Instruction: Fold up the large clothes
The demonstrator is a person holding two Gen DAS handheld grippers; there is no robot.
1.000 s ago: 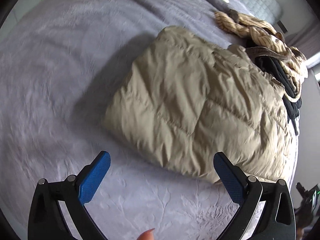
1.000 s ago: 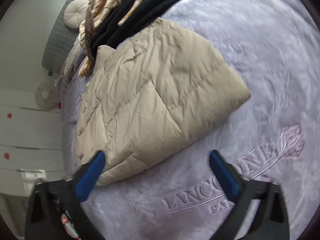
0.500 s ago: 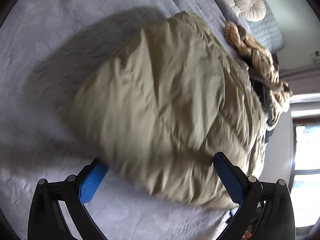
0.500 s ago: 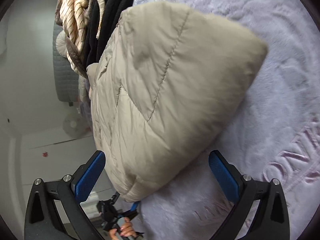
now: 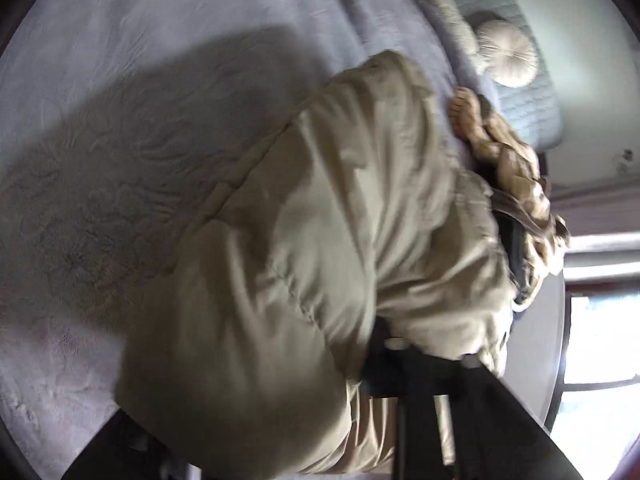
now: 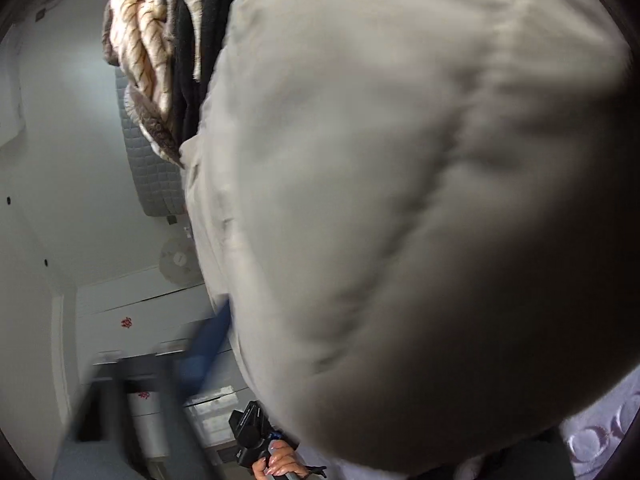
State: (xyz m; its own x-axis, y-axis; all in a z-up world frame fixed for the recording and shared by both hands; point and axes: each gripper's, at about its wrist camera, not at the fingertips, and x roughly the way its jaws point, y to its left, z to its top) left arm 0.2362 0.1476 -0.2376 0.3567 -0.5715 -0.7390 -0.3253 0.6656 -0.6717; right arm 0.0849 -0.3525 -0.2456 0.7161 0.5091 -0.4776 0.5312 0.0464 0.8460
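puffy beige quilted jacket (image 5: 320, 248) bunched on plush lilac bed cover (image 5: 140, 80) | left gripper (image 5: 400, 360) jaws buried in fabric, cannot tell | right gripper (image 6: 200, 344) blurred, cannot tell | striped knit (image 6: 140, 40) beside

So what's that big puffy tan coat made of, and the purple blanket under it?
The tan coat looks like smooth, slightly shiny nylon-type fabric stuffed with padding: stitched lines split it into puffy sections. The purple blanket looks like soft, matte plush, with flower patterns pressed into its fuzzy surface. Both are guesses from looks.
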